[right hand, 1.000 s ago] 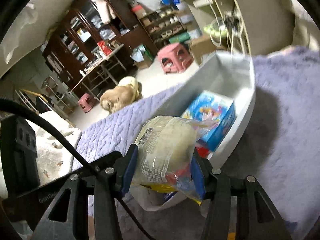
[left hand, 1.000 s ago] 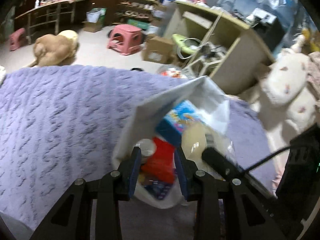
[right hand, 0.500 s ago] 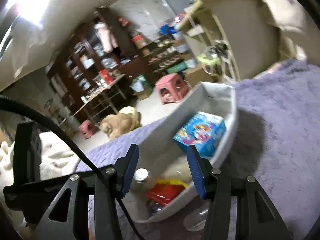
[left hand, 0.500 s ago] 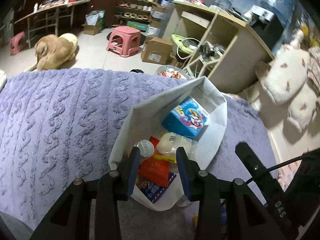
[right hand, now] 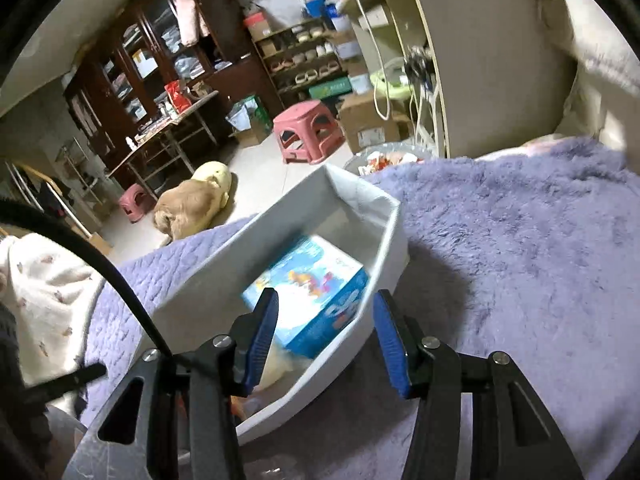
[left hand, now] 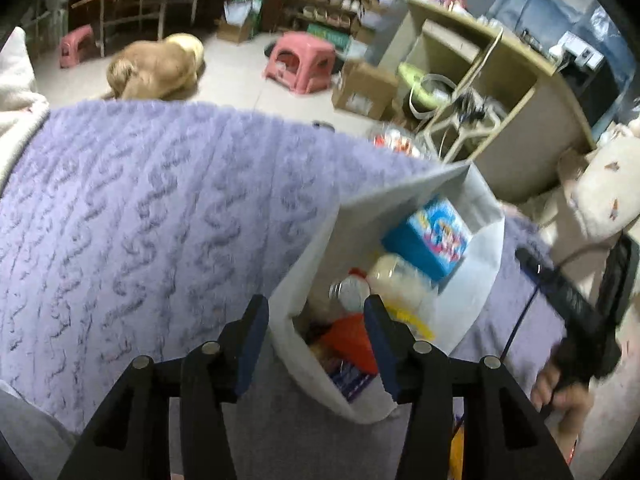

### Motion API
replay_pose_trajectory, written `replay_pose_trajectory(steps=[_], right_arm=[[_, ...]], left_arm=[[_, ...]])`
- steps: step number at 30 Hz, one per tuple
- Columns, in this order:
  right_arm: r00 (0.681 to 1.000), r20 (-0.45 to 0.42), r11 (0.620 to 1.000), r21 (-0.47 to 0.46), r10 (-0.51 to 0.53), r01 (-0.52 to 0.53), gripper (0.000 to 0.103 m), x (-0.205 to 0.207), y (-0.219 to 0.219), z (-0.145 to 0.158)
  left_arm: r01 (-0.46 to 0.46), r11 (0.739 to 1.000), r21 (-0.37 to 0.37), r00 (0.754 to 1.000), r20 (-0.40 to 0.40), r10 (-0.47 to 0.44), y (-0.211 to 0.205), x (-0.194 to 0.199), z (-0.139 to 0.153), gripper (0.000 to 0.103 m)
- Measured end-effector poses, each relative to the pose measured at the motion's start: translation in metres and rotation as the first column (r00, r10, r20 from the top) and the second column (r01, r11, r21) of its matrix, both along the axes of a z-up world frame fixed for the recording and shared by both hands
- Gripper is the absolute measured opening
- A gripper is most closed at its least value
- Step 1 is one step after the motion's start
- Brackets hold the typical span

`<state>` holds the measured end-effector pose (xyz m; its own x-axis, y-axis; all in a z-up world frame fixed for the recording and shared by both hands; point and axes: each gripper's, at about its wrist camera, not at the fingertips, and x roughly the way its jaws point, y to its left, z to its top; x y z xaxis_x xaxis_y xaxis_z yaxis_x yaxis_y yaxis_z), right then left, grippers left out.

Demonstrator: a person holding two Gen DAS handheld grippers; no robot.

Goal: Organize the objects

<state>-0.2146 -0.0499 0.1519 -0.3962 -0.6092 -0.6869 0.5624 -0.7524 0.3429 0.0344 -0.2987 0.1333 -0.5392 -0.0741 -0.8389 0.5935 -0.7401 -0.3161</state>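
Right wrist view: right gripper [right hand: 326, 332] now empty, jaws apart, bread bag [left hand: 394, 282] dropped in the white bin [left hand: 304, 248]; left gripper [left hand: 316, 344] jaws just widened, releasing the bin's wall.

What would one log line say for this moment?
left claw: opening, straddling white fabric bin wall | right claw: open, empty | blue carton, clear-wrapped bun: in bin

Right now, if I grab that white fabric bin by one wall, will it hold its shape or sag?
The white fabric bin would probably sag: its walls look thin and already bow and crease. It likely feels bottom-heavy, since the blue box, a bagged bun and other packets lie inside. Lifted by one wall, it may tilt and spill.
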Motion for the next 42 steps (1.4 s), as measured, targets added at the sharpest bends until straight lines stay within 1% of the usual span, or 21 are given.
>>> replay_pose_trajectory(steps=[3, 7, 9, 10, 11, 12, 14, 16, 17, 19, 23, 24, 26, 28, 29, 31, 33, 35, 37, 39, 42], right_arm=[[0.999, -0.004, 0.998, 0.06, -0.036, 0.036, 0.05, -0.023, -0.001, -0.005], [0.999, 0.0, 0.995, 0.08, -0.054, 0.054, 0.05, -0.049, -0.01, -0.008], [0.996, 0.066, 0.994, 0.1, -0.059, 0.053, 0.05, -0.066, -0.023, -0.02], [0.991, 0.118, 0.992, 0.114, -0.067, 0.053, 0.043, -0.072, -0.03, -0.031], [0.982, 0.174, 0.99, 0.13, -0.079, 0.056, 0.018, -0.076, -0.035, -0.043], [0.969, 0.213, 0.984, 0.149, -0.128, 0.097, 0.016, -0.076, -0.035, -0.053], [0.951, 0.223, 0.976, 0.084, -0.216, 0.202, 0.011, -0.063, -0.012, -0.056], [0.938, 0.219, 0.963, 0.061, -0.268, 0.261, 0.01, -0.041, 0.019, -0.052], [0.925, 0.228, 0.953, 0.052, -0.303, 0.299, 0.01, -0.027, 0.04, -0.05], [0.882, 0.253, 0.917, 0.078, -0.399, 0.392, 0.011, 0.006, 0.089, -0.049], [0.725, 0.331, 0.786, 0.092, -0.604, 0.612, 0.011, 0.091, 0.193, -0.059], [0.697, 0.344, 0.762, 0.093, -0.629, 0.641, 0.011, 0.108, 0.208, -0.061], [0.604, 0.427, 0.682, 0.044, -0.673, 0.73, 0.011, 0.151, 0.248, -0.067], [0.548, 0.426, 0.624, 0.05, -0.72, 0.78, 0.011, 0.172, 0.267, -0.065], [0.542, 0.418, 0.618, 0.06, -0.728, 0.784, 0.011, 0.174, 0.267, -0.064], [0.568, 0.383, 0.632, 0.057, -0.729, 0.773, 0.011, 0.176, 0.26, -0.06], [0.584, 0.35, 0.641, 0.063, -0.732, 0.765, 0.014, 0.179, 0.254, -0.06], [0.606, 0.346, 0.651, 0.017, -0.716, 0.759, 0.021, 0.18, 0.259, -0.062], [0.633, 0.338, 0.665, -0.027, -0.697, 0.747, 0.022, 0.184, 0.262, -0.056], [0.663, 0.289, 0.673, -0.08, -0.69, 0.735, 0.022, 0.184, 0.256, -0.036], [0.699, 0.134, 0.697, -0.069, -0.702, 0.714, 0.031, 0.195, 0.251, -0.002]], left_arm=[[-0.009, 0.998, -0.058, 0.999, 0.034, 0.011, 0.001, 0.002, 0.004, 0.048], [-0.032, 0.992, -0.121, 0.995, 0.09, 0.043, -0.001, 0.007, 0.004, 0.052], [-0.009, 0.993, -0.121, 0.988, 0.153, 0.028, -0.003, 0.001, -0.006, 0.052], [0.014, 0.994, -0.109, 0.986, 0.168, 0.005, -0.003, -0.002, -0.012, 0.052], [0.041, 0.994, -0.097, 0.982, 0.19, -0.022, -0.001, -0.007, -0.019, 0.052], [0.088, 0.992, -0.085, 0.971, 0.229, -0.066, 0.003, -0.014, -0.029, 0.051], [0.156, 0.986, -0.058, 0.95, 0.281, -0.134, 0.01, -0.026, -0.047, 0.048], [0.188, 0.982, -0.02, 0.933, 0.315, -0.172, 0.014, -0.038, -0.065, 0.028], [0.199, 0.98, 0.004, 0.931, 0.313, -0.19, 0.017, -0.045, -0.073, 0.028], [0.221, 0.975, 0.025, 0.93, 0.294, -0.218, 0.024, -0.058, -0.082, 0.026], [0.318, 0.941, 0.116, 0.928, 0.164, -0.334, 0.049, -0.085, -0.094, 0.026], [0.353, 0.926, 0.136, 0.919, 0.134, -0.37, 0.06, -0.092, -0.097, 0.026], [0.403, 0.899, 0.171, 0.897, 0.119, -0.425, 0.078, -0.1, -0.103, 0.026], [0.452, 0.874, 0.176, 0.87, 0.129, -0.476, 0.095, -0.105, -0.105, 0.028], [0.463, 0.874, 0.149, 0.863, 0.147, -0.483, 0.101, -0.105, -0.104, 0.029], [0.456, 0.881, 0.123, 0.863, 0.181, -0.472, 0.104, -0.105, -0.104, 0.029], [0.422, 0.895, 0.142, 0.877, 0.187, -0.443, 0.099, -0.102, -0.103, 0.029], [0.393, 0.907, 0.151, 0.889, 0.189, -0.417, 0.093, -0.097, -0.096, 0.029], [0.374, 0.92, 0.118, 0.91, 0.145, -0.389, 0.092, -0.086, -0.08, 0.029], [0.369, 0.928, 0.041, 0.924, 0.09, -0.372, 0.094, -0.073, -0.055, 0.029], [0.367, 0.923, -0.118, 0.928, -0.017, -0.372, 0.115, -0.051, -0.012, 0.031]])
